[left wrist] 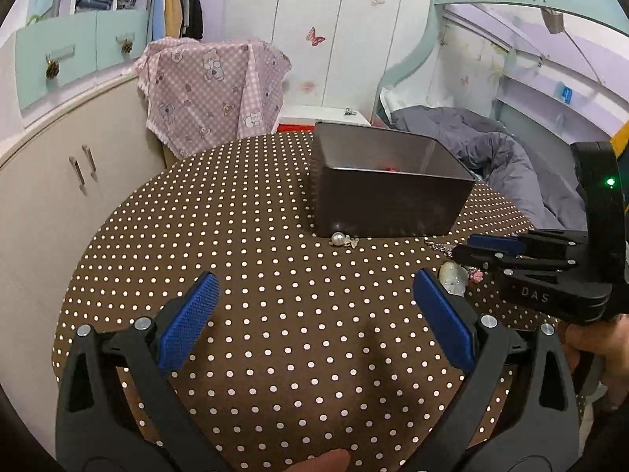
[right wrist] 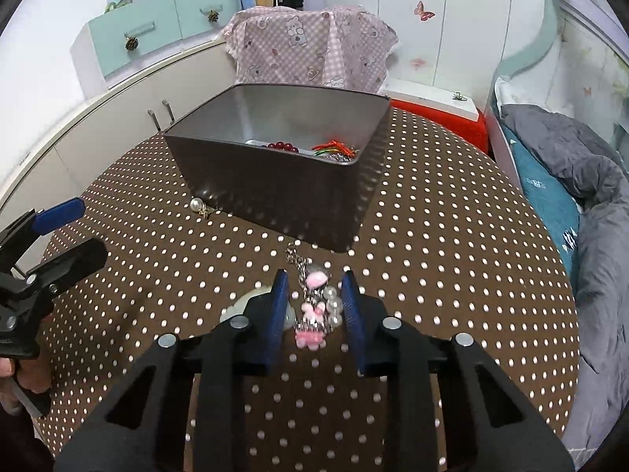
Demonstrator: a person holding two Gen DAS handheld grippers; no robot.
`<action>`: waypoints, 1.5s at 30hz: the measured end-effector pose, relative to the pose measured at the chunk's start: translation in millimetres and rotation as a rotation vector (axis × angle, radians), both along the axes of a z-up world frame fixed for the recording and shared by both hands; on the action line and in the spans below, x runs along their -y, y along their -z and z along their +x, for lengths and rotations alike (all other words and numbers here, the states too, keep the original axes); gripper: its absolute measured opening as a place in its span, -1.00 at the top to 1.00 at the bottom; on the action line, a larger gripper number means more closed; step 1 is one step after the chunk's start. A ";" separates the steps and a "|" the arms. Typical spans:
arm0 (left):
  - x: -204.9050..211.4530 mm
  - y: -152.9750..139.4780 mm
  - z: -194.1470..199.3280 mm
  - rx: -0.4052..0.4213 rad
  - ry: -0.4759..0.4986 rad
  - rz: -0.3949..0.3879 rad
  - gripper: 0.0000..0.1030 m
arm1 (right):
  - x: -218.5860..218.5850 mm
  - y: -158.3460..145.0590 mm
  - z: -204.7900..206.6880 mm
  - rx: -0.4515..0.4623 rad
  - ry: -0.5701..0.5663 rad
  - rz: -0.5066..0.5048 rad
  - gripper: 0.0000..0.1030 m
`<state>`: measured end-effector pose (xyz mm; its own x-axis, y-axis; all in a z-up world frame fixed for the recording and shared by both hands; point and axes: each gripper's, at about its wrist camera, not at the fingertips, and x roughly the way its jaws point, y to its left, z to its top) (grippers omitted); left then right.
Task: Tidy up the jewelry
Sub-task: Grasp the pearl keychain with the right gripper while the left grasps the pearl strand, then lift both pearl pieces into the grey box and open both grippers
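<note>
The dark box [right wrist: 275, 181] stands on the dotted tablecloth [right wrist: 432, 275], and inside it lie red beads [right wrist: 281, 145] and a tangle of red and green cord [right wrist: 336, 147]. Just in front of the box the right gripper [right wrist: 313, 306] has its pads spread on either side of a pink charm chain [right wrist: 312, 310] — the chain lies between them, not yet pinched. The left gripper [left wrist: 314, 314] hovers with its pads wide apart, well in front of the box, while a pearl earring [left wrist: 341, 239] rests against the box's near wall.
</note>
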<state>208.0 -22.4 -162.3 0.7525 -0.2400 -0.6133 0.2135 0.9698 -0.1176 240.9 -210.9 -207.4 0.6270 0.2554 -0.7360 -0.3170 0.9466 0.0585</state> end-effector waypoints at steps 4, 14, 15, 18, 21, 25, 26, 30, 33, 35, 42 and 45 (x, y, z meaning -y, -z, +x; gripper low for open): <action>-1.2 3.3 4.3 -0.028 -0.005 -0.006 -0.88 | -1.1 4.3 6.9 -0.014 -0.008 -0.005 0.75; 16.2 -0.5 5.6 -0.007 0.054 0.034 -0.88 | 66.3 -13.9 -22.3 -0.020 0.030 0.362 0.76; 20.8 -1.7 4.9 0.004 0.063 0.046 -0.88 | 69.9 -15.5 -24.6 -0.017 0.033 0.369 0.76; 39.2 -5.0 5.4 0.023 0.107 0.088 -0.88 | 77.6 -21.5 -32.6 -0.008 0.043 0.381 0.76; 59.7 -6.1 10.3 0.019 0.164 0.121 -0.88 | 81.5 -23.3 -35.7 0.000 0.054 0.371 0.76; 95.8 -4.1 24.9 -0.007 0.254 0.183 -0.88 | 91.1 -20.1 -38.1 0.002 0.076 0.365 0.76; 103.5 -1.8 28.4 -0.017 0.269 0.199 -0.88 | 93.1 -19.3 -38.3 0.003 0.082 0.366 0.76; 136.1 14.0 50.3 -0.072 0.310 0.280 -0.88 | 100.3 -15.4 -37.7 0.006 0.104 0.350 0.76; 147.9 23.2 61.6 -0.137 0.346 0.276 -0.62 | 107.1 -15.8 -39.0 0.009 0.111 0.357 0.76; 148.4 22.5 63.7 -0.160 0.382 0.223 -0.17 | 109.4 -16.5 -40.2 0.013 0.116 0.350 0.76; 142.0 18.4 53.4 -0.181 0.452 0.123 0.71 | 105.6 -23.1 -42.4 0.021 0.108 0.346 0.76; 130.8 12.2 48.7 -0.160 0.449 0.097 0.71 | 100.3 -31.6 -43.9 0.036 0.099 0.338 0.76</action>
<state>256.7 -153.2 -174.5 0.4821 -0.4553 -0.7485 0.5997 0.7943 -0.0969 197.0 -311.3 -175.8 0.6847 0.4176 -0.5973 -0.2321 0.9018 0.3645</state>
